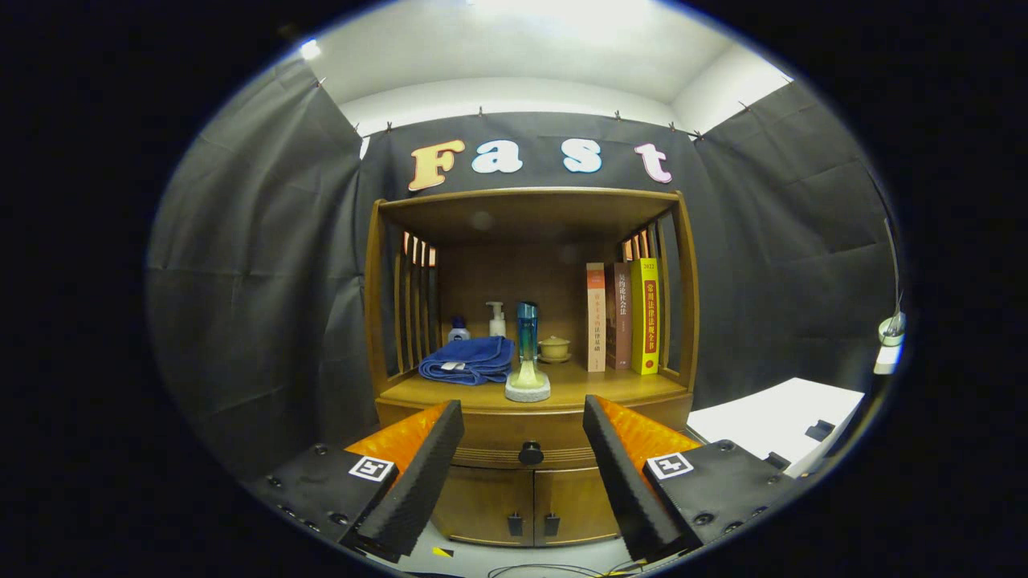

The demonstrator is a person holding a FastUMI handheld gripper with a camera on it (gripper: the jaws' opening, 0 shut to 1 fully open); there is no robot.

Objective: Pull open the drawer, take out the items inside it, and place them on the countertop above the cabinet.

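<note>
A wooden cabinet [530, 353] stands ahead of me with an open shelf on top. Its drawer [526, 437] sits closed below the countertop [594, 387], with a dark round knob [531, 453] at its middle. My gripper [524, 421] is open, its fingers spread wide and nothing between them; the knob lies between and a little beyond the fingertips. What the drawer holds is hidden.
On the countertop lie a folded blue towel [468, 359], a blue bottle on a round base [527, 349], two small bottles, a small bowl [554, 348] and upright books [625, 316]. Two lower doors [526, 506] sit under the drawer. A white table [775, 417] stands to the right.
</note>
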